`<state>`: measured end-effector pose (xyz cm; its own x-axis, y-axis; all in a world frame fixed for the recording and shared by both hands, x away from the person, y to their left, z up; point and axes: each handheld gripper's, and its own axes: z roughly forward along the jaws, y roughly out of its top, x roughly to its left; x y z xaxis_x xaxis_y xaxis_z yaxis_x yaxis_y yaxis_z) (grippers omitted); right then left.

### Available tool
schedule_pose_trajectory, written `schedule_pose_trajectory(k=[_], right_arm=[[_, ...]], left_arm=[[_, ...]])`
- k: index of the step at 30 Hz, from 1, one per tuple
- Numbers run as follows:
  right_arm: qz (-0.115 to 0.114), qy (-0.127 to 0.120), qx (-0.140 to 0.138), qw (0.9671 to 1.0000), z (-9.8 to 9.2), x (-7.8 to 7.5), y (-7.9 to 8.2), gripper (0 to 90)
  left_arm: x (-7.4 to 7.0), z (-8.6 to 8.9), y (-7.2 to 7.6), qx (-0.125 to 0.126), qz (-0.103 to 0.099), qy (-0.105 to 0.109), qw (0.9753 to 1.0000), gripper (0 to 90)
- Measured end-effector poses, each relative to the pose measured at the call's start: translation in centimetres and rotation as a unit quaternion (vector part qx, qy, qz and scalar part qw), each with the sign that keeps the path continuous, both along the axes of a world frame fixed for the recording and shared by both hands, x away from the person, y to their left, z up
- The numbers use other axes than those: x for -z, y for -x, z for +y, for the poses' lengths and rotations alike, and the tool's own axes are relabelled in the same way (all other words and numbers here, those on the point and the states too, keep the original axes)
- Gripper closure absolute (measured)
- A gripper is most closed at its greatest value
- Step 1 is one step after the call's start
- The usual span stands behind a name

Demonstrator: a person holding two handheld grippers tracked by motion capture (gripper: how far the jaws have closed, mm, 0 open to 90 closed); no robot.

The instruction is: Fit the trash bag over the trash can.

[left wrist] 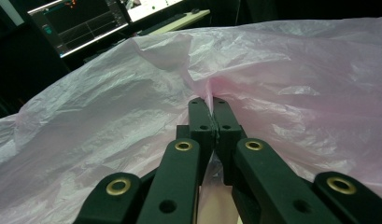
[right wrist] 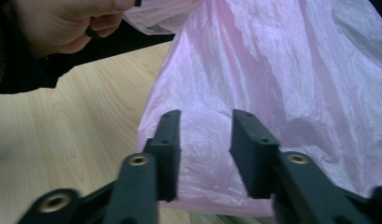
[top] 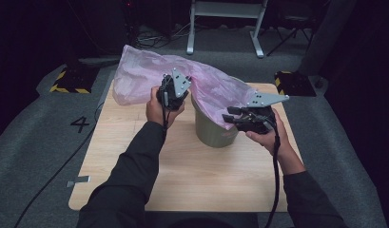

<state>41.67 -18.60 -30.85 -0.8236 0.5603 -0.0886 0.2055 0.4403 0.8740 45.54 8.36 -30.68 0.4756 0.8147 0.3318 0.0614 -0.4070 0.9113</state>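
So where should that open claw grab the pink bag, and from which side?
Probably the loose sheet of the pink bag draped over the rim of the grey bin, coming in from the person's right. That film hangs slack right before the right claw, whose jaws stand open around nothing, so it should pinch easily. The left claw already pinches a fold higher up.

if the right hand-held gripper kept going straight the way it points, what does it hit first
Most likely the pink plastic bag: the right hand-held gripper has its jaws open and aimed at the film draped over the bin. Depth is unclear, but nothing lies between.
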Motion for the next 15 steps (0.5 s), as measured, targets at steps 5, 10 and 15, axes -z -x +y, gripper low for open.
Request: schedule_pose_trajectory(k=[5,10,15], right_arm=[[-0.013,0.05,0.014,0.9986,0.9,0.4,-0.3,81.9],[-0.019,0.037,0.023,0.9989,0.5,0.1,-0.8,89.7],[-0.015,0.04,0.044,0.9981,0.2,0.1,-1.7,90.0]], left_arm=[[-0.1,0.1,0.5,0.012,-0.003,0.003,0.9999,89.2],[-0.1,-0.1,1.2,0.029,-0.004,0.01,0.9995,89.2],[0.0,-0.3,1.7,0.034,-0.008,0.002,0.9994,89.2]])
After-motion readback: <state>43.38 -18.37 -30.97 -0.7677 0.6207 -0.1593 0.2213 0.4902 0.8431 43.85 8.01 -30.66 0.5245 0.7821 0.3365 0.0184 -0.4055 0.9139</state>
